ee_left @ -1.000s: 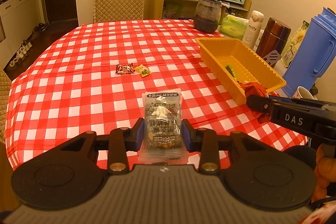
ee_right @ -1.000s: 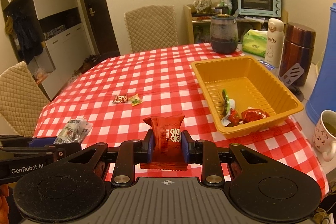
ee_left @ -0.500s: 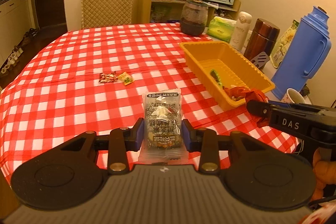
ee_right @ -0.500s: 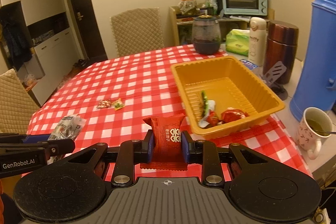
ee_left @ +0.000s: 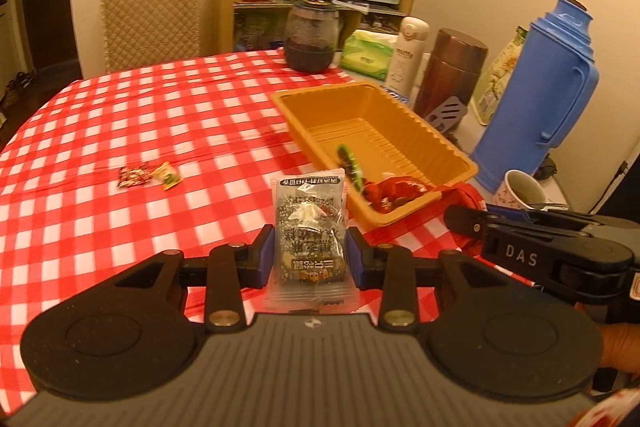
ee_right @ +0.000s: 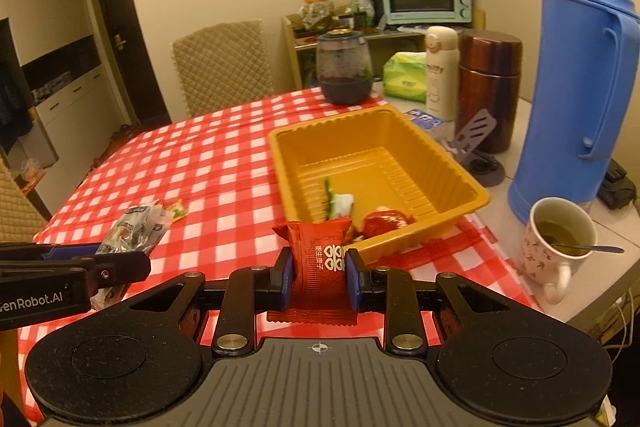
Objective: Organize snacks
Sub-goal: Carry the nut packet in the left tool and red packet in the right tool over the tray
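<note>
Two grippers each carry a snack above the red checked tablecloth (ee_left: 168, 115). The left gripper (ee_left: 310, 259) is clamped on a clear packet with dark print (ee_left: 309, 227), held upright between its blue pads. The right gripper (ee_right: 319, 281) pinches a red packet (ee_right: 319, 259) the same way, just before the near rim of the yellow tray (ee_right: 404, 131). Inside the tray lie a green-and-white wrapper (ee_right: 338, 201) and a red wrapper (ee_right: 384, 221) against its near wall. Two small candies (ee_left: 150, 175) lie side by side on the cloth, well left of the tray. Beside the tray's right stand a blue thermos (ee_right: 580, 75) and a mug (ee_right: 556, 243).
</note>
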Demonstrator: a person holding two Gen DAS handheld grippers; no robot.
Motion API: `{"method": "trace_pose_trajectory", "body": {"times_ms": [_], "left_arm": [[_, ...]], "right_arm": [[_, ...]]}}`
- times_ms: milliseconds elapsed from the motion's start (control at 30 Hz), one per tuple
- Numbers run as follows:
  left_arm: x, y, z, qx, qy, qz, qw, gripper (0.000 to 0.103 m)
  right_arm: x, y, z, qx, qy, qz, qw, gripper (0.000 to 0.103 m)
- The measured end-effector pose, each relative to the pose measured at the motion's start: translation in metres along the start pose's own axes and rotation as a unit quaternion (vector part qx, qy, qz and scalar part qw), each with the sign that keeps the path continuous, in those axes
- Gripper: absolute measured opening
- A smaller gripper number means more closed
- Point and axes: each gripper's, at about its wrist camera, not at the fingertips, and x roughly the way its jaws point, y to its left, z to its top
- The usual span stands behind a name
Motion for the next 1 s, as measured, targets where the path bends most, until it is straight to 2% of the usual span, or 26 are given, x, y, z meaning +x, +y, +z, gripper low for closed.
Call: {"method": "trace_pose_trajectory", "body": {"times_ms": [500, 1000], "left_arm": [[0.053, -0.036, 0.034, 0.017, 0.005, -0.032, 0.9993, 0.034], [0.096, -0.048, 0.056, 0.022, 0.013, -0.047, 0.9986, 0.034]], "right_arm": [[0.026, -0.052, 0.033, 0.020, -0.012, -0.027, 0.999, 0.028], [0.062, -0.073, 0.062, 0.011, -0.014, -0.029, 0.999, 0.028]]}}
